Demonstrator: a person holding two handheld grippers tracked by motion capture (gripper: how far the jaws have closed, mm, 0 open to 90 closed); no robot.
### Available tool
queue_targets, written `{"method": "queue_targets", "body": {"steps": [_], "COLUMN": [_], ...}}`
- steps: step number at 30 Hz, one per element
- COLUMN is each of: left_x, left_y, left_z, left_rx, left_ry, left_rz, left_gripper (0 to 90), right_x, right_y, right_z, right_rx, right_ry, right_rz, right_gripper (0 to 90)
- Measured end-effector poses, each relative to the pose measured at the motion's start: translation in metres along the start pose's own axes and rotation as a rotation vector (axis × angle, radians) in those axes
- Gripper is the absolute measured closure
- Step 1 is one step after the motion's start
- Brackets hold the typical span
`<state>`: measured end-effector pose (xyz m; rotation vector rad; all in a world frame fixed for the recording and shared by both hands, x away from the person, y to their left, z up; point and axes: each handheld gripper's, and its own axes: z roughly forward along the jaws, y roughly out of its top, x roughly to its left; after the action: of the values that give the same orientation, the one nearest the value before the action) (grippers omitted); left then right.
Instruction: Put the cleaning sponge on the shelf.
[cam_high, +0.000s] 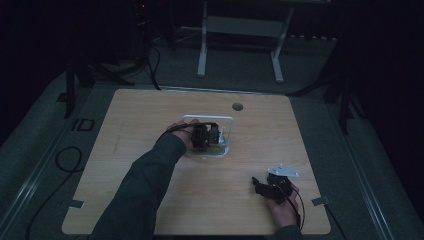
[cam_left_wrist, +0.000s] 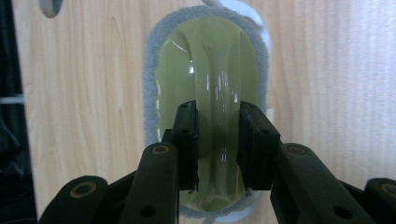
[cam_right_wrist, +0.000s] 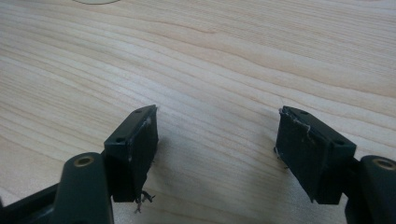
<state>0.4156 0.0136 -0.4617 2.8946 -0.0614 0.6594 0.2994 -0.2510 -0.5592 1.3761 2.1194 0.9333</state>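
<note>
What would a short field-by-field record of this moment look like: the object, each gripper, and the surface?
object: oval yellow-green brush with a raised handle and a grey fuzzy rim, lying in a white tray
left gripper: over the brush, one of its fingers on each side of the handle; whether they press on it cannot be told
right gripper: open, nothing between its fingers, low over bare wood near the table's right front corner
surface: light wooden table with a round hole near its far edge
</note>
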Motion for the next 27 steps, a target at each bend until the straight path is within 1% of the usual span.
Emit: {"method": "queue_targets", "body": {"steps": [2,6,8,11,13,15,17,19,20,21,22,24,26,27], "left_x": [0.0,-0.001,0.0,0.001,0.001,0.0,-0.001,-0.002,-0.003,-0.004,-0.005,-0.006,-0.008,-0.008], "left_y": [0.001,0.001,0.002,0.001,0.001,0.001,0.001,0.002,0.002,0.002,0.002,0.002,-0.001,-0.002], "left_z": [0.001,0.003,0.003,0.003,0.002,0.001,-0.002,-0.008,-0.01,-0.013,-0.017,-0.025,-0.033,-0.037], "left_rx": [0.008,0.008,0.008,0.005,-0.002,-0.007,-0.013,-0.018,-0.023,-0.025,-0.034,-0.052,-0.085,-0.103], "left_ry": [0.022,0.049,0.055,0.061,0.055,0.056,0.056,0.067,0.064,0.063,0.067,0.056,0.041,0.032], "left_rz": [0.001,0.006,0.009,-0.002,-0.016,-0.017,-0.015,-0.022,-0.032,-0.034,-0.042,-0.049,-0.069,-0.088], "left_gripper": [70.1,70.0,69.3,66.1,64.1,61.2,59.6,57.9,58.0,58.6,58.7,59.1,59.1,59.2], "right_x": [0.0,0.0,0.0,0.0,0.0,0.0,0.0,0.0,0.0,0.0,0.0,0.0,0.0,0.0], "right_y": [0.0,0.0,0.0,0.0,0.0,0.0,0.0,0.0,0.0,0.0,0.0,0.0,0.0,0.0], "right_z": [0.0,0.0,0.0,0.0,0.0,0.0,0.0,0.0,0.0,0.0,0.0,0.0,0.0,0.0], "right_rx": [0.0,0.0,0.0,0.0,0.0,0.0,0.0,0.0,0.0,0.0,0.0,0.0,0.0,0.0], "right_ry": [0.0,0.0,0.0,0.0,0.0,0.0,0.0,0.0,0.0,0.0,0.0,0.0,0.0,0.0], "right_rz": [0.0,-0.001,-0.001,-0.001,0.0,-0.001,-0.001,-0.001,-0.001,0.0,0.001,0.001,0.0,0.001], "right_gripper": [29.0,29.0,29.0,29.0,29.0,29.0,29.0,29.0,29.0,29.0,29.0,29.0,29.0,29.0]}}
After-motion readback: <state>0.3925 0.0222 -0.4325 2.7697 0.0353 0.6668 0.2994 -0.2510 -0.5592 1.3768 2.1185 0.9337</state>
